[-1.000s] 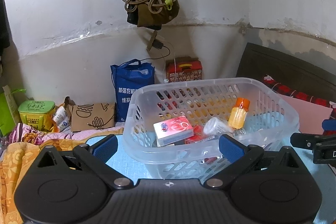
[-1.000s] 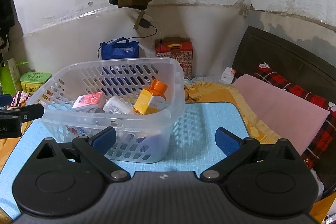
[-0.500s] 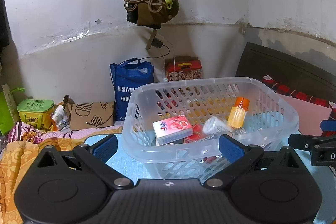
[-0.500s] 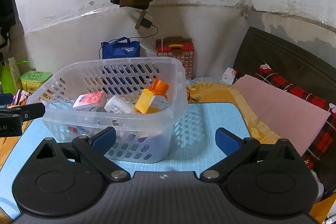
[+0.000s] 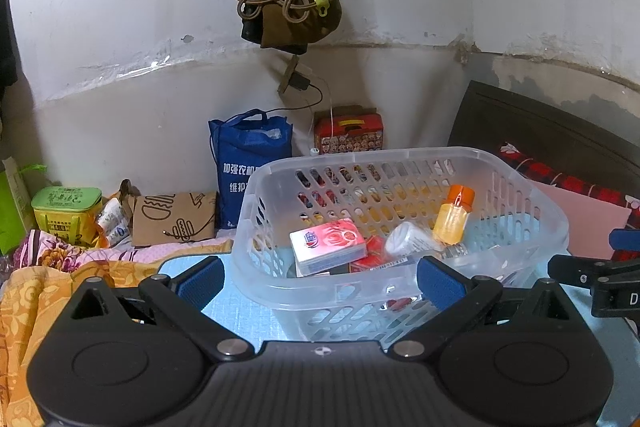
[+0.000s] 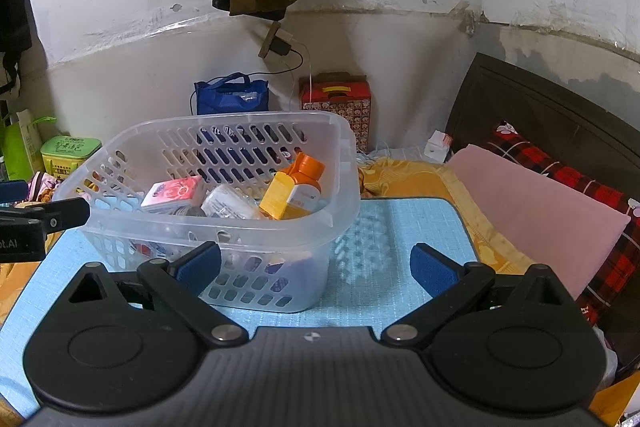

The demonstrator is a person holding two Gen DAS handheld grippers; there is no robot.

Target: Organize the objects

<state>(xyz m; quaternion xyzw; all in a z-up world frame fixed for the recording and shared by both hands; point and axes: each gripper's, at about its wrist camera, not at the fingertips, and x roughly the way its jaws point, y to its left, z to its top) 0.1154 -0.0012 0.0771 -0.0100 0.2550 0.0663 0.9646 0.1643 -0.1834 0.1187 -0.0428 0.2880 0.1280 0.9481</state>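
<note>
On the blue mat spread over the bed stands a clear plastic basket, and everything loose that shows is already inside it: a pink-and-white box, a small white bottle lying on its side, an orange-capped bottle leaning against a yellow box, and some red packets underneath that are too covered to make out. Nothing lies on the bare mat around the basket in either view.

The left tongs are spread wide and hold nothing, hanging just in front of the basket's near wall. The right tongs are also spread wide and empty, near the basket's right-hand corner.

By the look of it, the gathering is finished or close to it. The bags and tins along the wall seem to be room clutter, not part of the job, though that cannot be settled from here. What may be left is only drawing both tongs back.
</note>
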